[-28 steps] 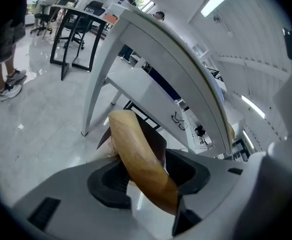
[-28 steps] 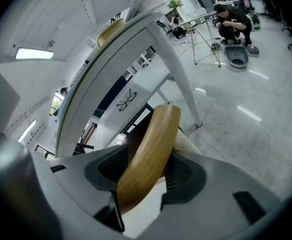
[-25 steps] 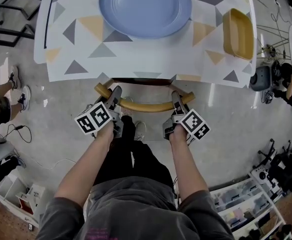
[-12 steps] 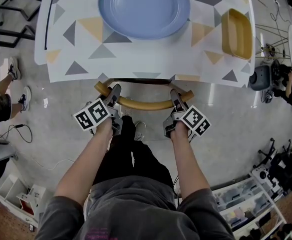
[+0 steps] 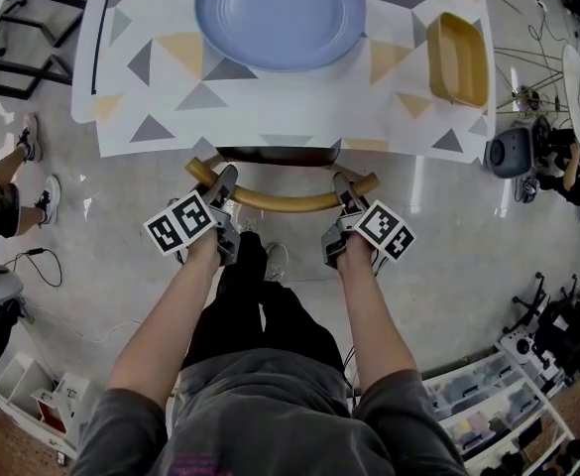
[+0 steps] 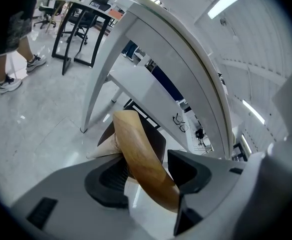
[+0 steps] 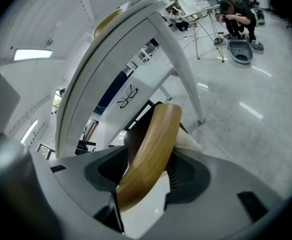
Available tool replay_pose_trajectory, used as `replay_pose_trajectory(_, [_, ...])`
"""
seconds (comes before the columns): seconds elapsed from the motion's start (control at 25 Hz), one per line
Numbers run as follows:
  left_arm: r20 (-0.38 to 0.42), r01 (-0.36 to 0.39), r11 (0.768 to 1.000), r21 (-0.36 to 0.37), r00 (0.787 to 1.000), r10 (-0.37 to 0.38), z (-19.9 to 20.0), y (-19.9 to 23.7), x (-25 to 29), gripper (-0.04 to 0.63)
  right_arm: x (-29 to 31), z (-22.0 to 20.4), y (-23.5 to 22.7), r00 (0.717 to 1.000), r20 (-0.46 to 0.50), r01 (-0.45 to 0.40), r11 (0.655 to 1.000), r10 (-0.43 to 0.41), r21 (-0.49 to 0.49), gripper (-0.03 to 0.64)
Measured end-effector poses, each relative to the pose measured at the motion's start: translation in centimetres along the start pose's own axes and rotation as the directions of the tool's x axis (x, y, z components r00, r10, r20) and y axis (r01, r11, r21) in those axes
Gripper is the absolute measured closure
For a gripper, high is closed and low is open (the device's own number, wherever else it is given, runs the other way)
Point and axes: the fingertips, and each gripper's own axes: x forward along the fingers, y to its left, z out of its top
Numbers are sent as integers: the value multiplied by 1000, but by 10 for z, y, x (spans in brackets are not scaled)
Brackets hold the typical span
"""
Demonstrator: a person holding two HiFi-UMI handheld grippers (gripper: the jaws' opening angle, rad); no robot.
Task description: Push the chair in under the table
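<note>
The chair's curved wooden backrest (image 5: 280, 203) runs just in front of the table's edge (image 5: 270, 132), and its dark seat (image 5: 278, 156) sits under the tabletop. My left gripper (image 5: 225, 178) straddles the rail's left end (image 6: 136, 144). Its jaws have just been opening, and a thin gap shows between the wood and one pad (image 6: 188, 171). My right gripper (image 5: 342, 186) is on the rail's right end (image 7: 158, 134), shut on the wood with both pads against it.
A blue plate (image 5: 280, 13) and a yellow dish (image 5: 458, 59) lie on the patterned tablecloth. White table legs (image 6: 98, 84) flank the chair. A person's feet (image 5: 27, 147) are at the left, a crouching person (image 5: 572, 162) and gear at the right, and storage bins (image 5: 488, 405) at the lower right.
Both grippers stay at the same spots on the backrest. The person at the left edge has shifted their feet.
</note>
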Motion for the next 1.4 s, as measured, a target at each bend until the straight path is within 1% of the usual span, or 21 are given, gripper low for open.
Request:
replay_pose_trajectory(0.2, [-5, -4, 1000, 0, 1000, 4, -2, 0, -7, 348, -6, -3, 0, 1000, -11, 5, 1000, -5, 11, 399])
replay_pose_trajectory(0.28, [-6, -7, 1000, -3, 1000, 7, -3, 0, -10, 336, -9, -3, 0, 1000, -14, 10, 1000, -9, 13, 397])
replay_pose_trajectory(0.52, [-2, -5, 1000, 9, 1000, 5, -8, -2, -21, 334, -20, -6, 2, 1000, -1, 15, 1000, -15, 9, 394])
replay_pose_trajectory(0.92, [4, 5, 999, 39, 1000, -5, -26, -11, -47, 331, -54, -25, 8, 1000, -15, -25, 997, 24, -77, 396])
replay_pose_trajectory(1.24, [10, 14, 992, 129, 1000, -16, -32, -19, -72, 328, -85, -35, 15, 997, 9, -77, 986, 79, -147, 396])
replay_pose_trajectory(1.32, [14, 20, 986, 165, 1000, -23, -34, -25, -79, 328, -93, -33, 20, 995, 17, -92, 980, 96, -175, 396])
replay_pose_trajectory(1.4, [21, 28, 975, 220, 999, -34, -34, -36, -88, 327, -102, -29, 29, 993, 27, -108, 969, 117, -222, 396])
